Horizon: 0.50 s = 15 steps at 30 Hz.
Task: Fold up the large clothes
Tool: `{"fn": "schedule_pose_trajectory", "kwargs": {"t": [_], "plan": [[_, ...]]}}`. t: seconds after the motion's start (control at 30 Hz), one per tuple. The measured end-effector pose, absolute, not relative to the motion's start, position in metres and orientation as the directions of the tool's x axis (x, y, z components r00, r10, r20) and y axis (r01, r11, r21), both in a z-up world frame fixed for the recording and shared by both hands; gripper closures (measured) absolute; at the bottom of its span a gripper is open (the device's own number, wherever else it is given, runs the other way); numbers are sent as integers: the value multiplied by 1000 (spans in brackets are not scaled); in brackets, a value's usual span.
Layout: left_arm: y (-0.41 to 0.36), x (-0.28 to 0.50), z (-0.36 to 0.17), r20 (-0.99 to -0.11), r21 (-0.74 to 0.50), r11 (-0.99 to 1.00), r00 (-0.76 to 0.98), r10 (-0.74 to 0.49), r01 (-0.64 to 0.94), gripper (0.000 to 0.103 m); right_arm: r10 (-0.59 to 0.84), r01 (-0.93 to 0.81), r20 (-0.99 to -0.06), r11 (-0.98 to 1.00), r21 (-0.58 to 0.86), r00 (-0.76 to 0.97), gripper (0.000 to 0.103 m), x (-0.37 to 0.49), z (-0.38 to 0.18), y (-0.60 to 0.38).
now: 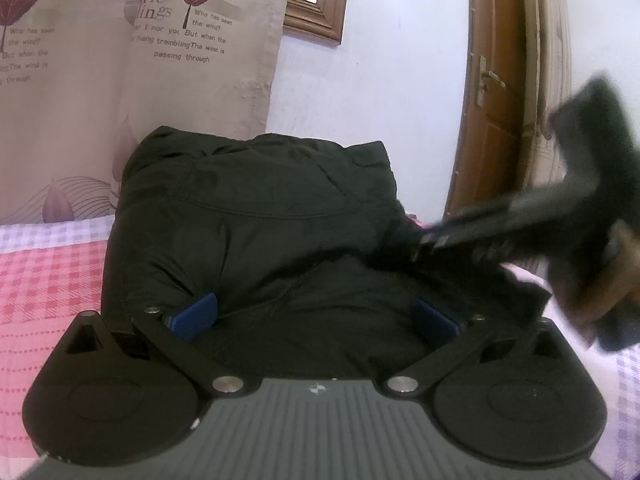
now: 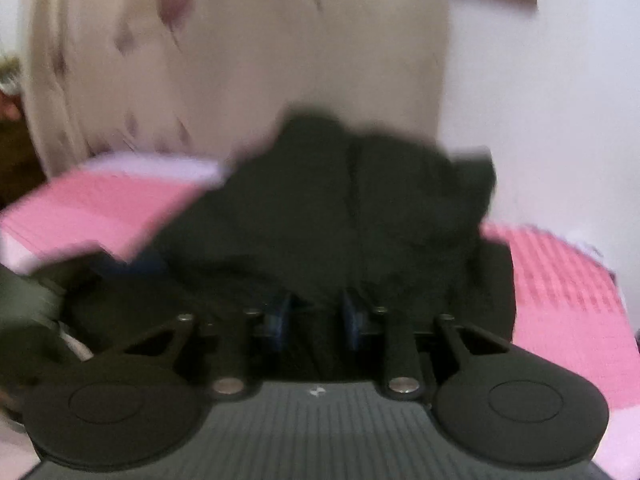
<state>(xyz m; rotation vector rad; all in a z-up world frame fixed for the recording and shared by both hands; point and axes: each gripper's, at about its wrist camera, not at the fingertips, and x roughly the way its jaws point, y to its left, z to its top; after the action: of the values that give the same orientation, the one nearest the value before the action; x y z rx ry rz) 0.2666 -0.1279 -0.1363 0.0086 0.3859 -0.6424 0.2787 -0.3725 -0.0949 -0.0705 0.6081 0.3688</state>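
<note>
A puffy black jacket (image 1: 260, 208) lies bunched into a thick bundle on the pink checked bedsheet (image 1: 48, 280). My left gripper (image 1: 316, 320) is pushed against its near side, blue pads (image 1: 196, 316) far apart, jaws open with the fabric bulging between them. My right gripper (image 1: 424, 242) comes in from the right, blurred, its tips at the jacket's right edge where dark fabric is pulled up. In the right wrist view the right gripper (image 2: 316, 320) has its blue pads (image 2: 280, 320) close together with a fold of the black jacket (image 2: 360, 208) pinched between them.
A beige curtain (image 1: 140, 80) with leaf prints hangs behind the bed. A white wall and a wooden frame (image 1: 320, 4) are behind the jacket, and a brown door (image 1: 492, 120) stands at the right. A person's hand (image 1: 624, 280) holds the right gripper. Pink sheet (image 2: 560, 300) lies on both sides.
</note>
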Motion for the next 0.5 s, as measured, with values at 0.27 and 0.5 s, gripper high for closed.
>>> {"fn": "schedule_pose_trajectory", "kwargs": {"t": [0.27, 0.5], "plan": [[-129, 268, -138, -366, -107, 797, 721, -588, 595, 0, 333, -275, -502, 943, 187, 799, 77, 267, -137, -383], [-128, 268, -138, -363, -115, 798, 723, -588, 592, 0, 389, -270, -530, 918, 290, 753, 75, 273, -84, -409]]}}
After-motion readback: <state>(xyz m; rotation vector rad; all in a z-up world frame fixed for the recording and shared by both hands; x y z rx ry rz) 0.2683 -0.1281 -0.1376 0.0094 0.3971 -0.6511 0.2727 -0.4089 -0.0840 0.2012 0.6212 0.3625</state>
